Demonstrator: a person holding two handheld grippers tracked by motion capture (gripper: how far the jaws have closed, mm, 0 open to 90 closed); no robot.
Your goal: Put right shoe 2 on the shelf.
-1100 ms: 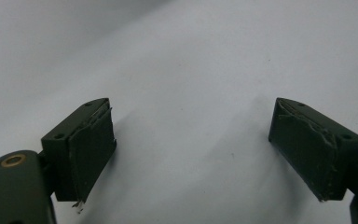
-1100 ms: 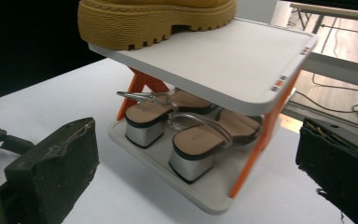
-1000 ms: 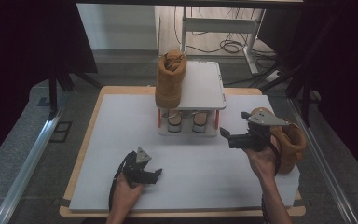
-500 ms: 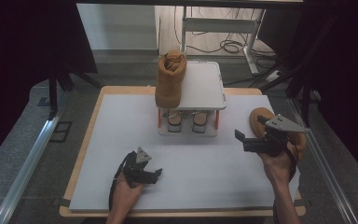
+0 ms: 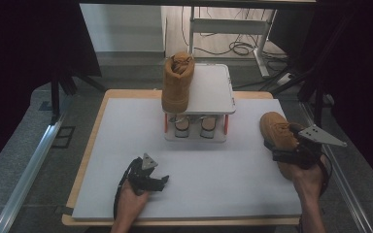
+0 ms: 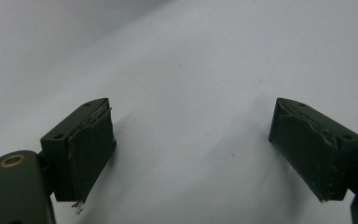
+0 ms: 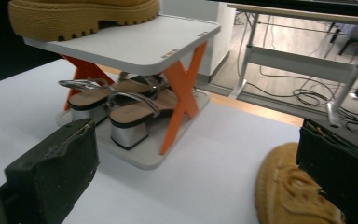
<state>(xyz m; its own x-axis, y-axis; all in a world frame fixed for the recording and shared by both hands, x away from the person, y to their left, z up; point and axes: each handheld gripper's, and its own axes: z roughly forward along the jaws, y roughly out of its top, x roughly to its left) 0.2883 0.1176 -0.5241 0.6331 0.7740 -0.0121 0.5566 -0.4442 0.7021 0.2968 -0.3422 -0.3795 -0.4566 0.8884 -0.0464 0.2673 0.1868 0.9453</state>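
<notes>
Tan boot, lying at right edge of white table mat, right of shoe rack.

Right gripper directly over boot, jaws spread wide, nothing clamped; in right gripper view one jaw sits just above the boot, contact not clear. Left gripper low on mat near front edge, well apart from boot, jaws wide open and empty over bare mat. Second tan boot on rack top shelf, left side. Silver heeled sandals on lower shelf.
</notes>
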